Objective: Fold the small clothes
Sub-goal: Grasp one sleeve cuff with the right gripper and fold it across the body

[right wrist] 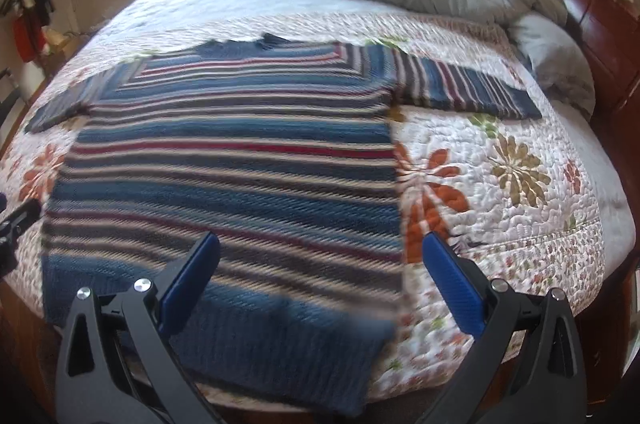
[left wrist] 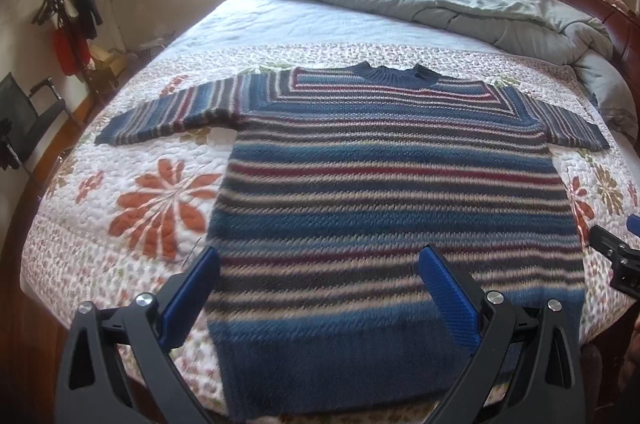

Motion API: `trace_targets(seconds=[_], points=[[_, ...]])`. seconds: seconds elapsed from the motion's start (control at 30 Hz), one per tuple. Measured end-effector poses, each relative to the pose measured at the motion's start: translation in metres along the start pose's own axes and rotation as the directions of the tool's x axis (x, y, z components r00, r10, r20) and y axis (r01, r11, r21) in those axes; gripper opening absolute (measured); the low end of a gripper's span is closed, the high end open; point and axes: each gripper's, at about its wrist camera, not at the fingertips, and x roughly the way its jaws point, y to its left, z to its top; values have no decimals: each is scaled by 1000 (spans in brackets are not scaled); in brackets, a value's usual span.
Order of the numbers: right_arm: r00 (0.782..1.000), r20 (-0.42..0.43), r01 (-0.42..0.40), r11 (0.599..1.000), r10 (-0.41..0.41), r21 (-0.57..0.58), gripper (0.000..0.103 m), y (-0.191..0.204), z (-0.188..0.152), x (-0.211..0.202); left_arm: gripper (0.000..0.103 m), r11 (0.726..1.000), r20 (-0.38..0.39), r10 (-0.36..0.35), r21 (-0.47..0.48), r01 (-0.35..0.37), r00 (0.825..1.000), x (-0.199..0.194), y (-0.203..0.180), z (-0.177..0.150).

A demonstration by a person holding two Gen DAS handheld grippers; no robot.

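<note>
A blue, grey, white and red striped knit sweater (left wrist: 384, 184) lies flat and face up on the floral quilt, neck at the far side, both short sleeves spread out, hem at the near bed edge. It also shows in the right wrist view (right wrist: 232, 160). My left gripper (left wrist: 320, 260) is open and empty above the sweater's lower left part. My right gripper (right wrist: 320, 244) is open and empty above the sweater's lower right edge. The right gripper's tip shows at the right edge of the left wrist view (left wrist: 616, 256).
The floral quilt (left wrist: 160, 208) covers the near half of the bed. A crumpled grey-blue duvet (left wrist: 460, 4) lies at the far side by the wooden headboard (left wrist: 600, 8). A coat rack (left wrist: 68, 4) and a black chair (left wrist: 24, 112) stand at the left by the wall.
</note>
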Motion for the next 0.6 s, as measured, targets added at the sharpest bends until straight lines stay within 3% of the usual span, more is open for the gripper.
trace_targets(seconds=[0.17, 0.37, 0.47, 0.6], points=[[990, -82, 119, 990, -112, 75, 100, -89, 58, 49, 99, 999, -36, -41, 20, 42, 999, 36, -40, 61], [965, -216, 202, 950, -151, 237, 100, -226, 128, 123, 99, 994, -39, -103, 35, 104, 994, 91, -125, 141], [939, -324, 228, 911, -113, 344, 100, -307, 146, 173, 99, 990, -43, -137, 29, 138, 990, 116, -165, 166], [938, -344, 214, 856, -46, 471, 100, -372, 149, 211, 99, 986, -57, -154, 53, 157, 986, 145, -214, 181]])
